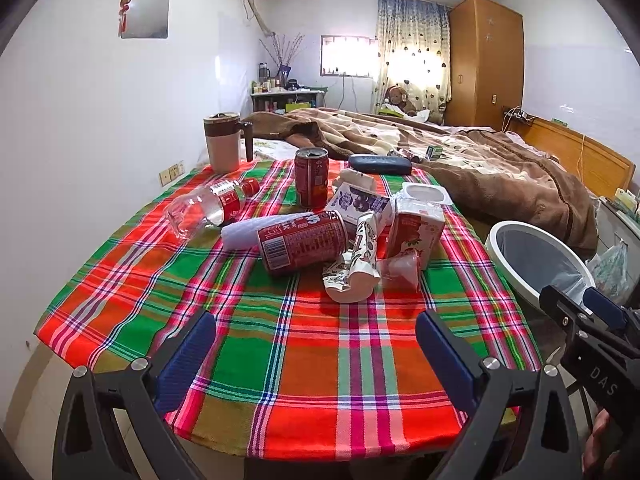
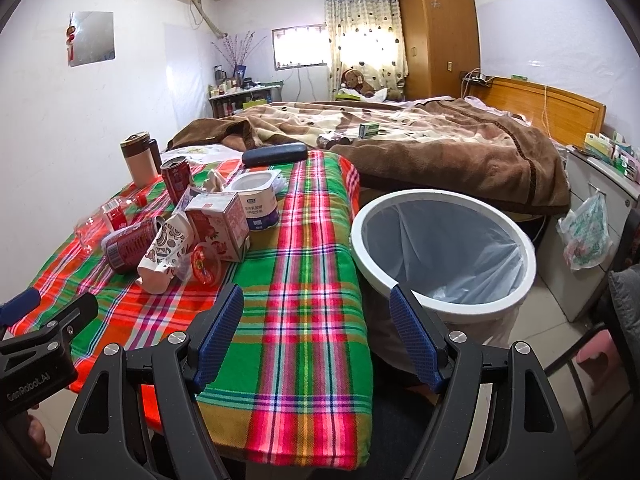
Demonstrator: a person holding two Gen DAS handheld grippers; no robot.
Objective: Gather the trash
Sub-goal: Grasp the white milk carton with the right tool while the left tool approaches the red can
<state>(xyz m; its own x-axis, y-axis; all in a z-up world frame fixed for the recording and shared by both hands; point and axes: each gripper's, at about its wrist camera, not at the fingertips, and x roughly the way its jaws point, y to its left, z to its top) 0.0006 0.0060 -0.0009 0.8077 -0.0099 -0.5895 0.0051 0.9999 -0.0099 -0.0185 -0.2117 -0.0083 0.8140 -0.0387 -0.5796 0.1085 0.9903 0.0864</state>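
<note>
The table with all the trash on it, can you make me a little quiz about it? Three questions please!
1. True or false: the left gripper is holding a can.
2. How many red cans are on the checked tablecloth: A) one, B) two, C) four?
3. Fill in: the white bin stands beside the table, on the ______ gripper's side.

Key:
1. False. Both it and the right gripper are open and hold nothing.
2. B. One upright can, one lying can.
3. Right.
</note>
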